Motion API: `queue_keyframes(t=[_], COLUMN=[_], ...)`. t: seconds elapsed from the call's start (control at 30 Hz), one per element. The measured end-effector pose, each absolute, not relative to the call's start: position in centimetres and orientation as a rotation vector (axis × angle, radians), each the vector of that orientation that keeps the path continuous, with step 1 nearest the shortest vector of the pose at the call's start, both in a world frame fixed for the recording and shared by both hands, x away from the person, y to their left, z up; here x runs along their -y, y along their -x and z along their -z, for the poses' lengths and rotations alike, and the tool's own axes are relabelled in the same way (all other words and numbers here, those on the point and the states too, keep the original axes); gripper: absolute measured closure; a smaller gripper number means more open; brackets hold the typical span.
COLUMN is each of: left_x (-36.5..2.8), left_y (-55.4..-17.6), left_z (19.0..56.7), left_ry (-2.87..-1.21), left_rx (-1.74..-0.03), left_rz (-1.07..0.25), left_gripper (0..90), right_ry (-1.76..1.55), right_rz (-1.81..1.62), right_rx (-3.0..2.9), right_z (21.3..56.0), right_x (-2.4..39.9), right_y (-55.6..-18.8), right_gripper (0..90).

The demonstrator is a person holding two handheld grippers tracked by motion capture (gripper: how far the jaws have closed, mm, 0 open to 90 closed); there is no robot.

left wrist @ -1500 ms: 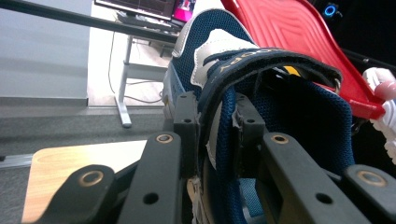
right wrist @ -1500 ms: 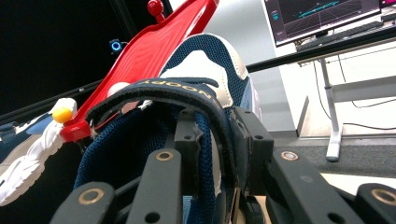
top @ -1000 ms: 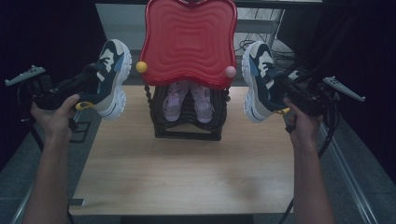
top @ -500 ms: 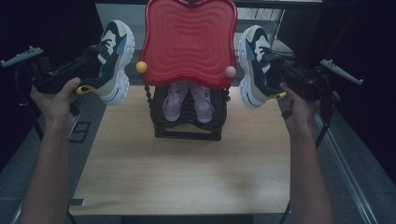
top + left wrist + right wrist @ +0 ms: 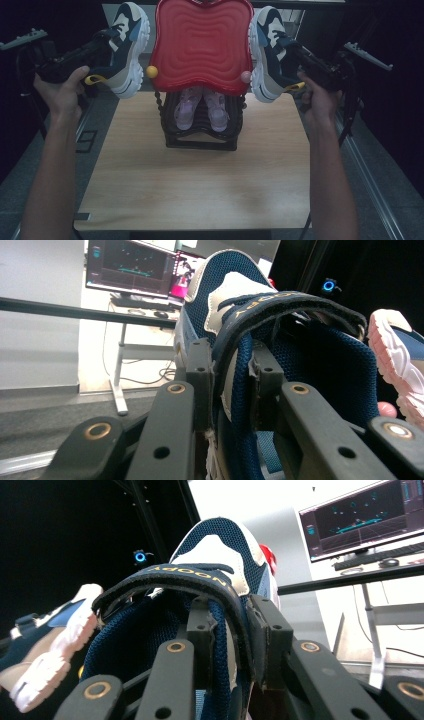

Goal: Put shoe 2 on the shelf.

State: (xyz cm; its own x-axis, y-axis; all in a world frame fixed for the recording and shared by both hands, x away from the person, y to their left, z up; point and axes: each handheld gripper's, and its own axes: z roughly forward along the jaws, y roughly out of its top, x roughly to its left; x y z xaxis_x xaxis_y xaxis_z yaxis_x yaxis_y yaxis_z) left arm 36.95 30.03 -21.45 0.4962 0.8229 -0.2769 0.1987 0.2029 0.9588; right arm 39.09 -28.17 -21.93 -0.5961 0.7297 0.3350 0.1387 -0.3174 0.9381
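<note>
Each gripper pinches a navy-and-white sneaker by its collar, the left gripper (image 5: 95, 50) holding the left sneaker (image 5: 125, 47) at upper left, the right gripper (image 5: 300, 55) the right sneaker (image 5: 265, 52) at upper right, flanking the red rack top (image 5: 202, 42) above the tabletop (image 5: 200, 185), apparently mid-lift, with setting them down on the rack the likely next move.

Two sneakers held up beside the red tray

The left gripper (image 5: 97, 50) grips the left sneaker (image 5: 124, 47) left of the red tray (image 5: 202, 42); the right gripper (image 5: 300, 55) grips the right sneaker (image 5: 265, 50) on its right. Pink shoes (image 5: 200, 106) sit in a black rack (image 5: 200, 135) beneath, on the worktop (image 5: 200, 185).
</note>
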Motion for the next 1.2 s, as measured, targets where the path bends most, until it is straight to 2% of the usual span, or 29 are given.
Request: queue_keyframes(t=[0.37,0.6,1.2], left_x=[-27.1,-24.8,-21.4], left_y=[-38.6,-40.2,-43.1], left_z=[19.0,17.9,18.2], left_ry=[-1.328,-1.337,-1.351], left_rx=[-0.964,-0.945,-0.953], left_rz=[-0.548,-0.536,-0.528], left_gripper=[75.5,75.6,75.6], right_ry=[-1.079,-1.046,-1.069], right_rz=[-1.996,-1.986,-1.968], right_rx=[-1.538,-1.580,-1.619], right_z=[18.9,17.1,17.6], right_x=[25.8,22.8,19.8], right_y=[-40.0,-41.2,-44.0], right_gripper=[72.8,72.8,72.8])
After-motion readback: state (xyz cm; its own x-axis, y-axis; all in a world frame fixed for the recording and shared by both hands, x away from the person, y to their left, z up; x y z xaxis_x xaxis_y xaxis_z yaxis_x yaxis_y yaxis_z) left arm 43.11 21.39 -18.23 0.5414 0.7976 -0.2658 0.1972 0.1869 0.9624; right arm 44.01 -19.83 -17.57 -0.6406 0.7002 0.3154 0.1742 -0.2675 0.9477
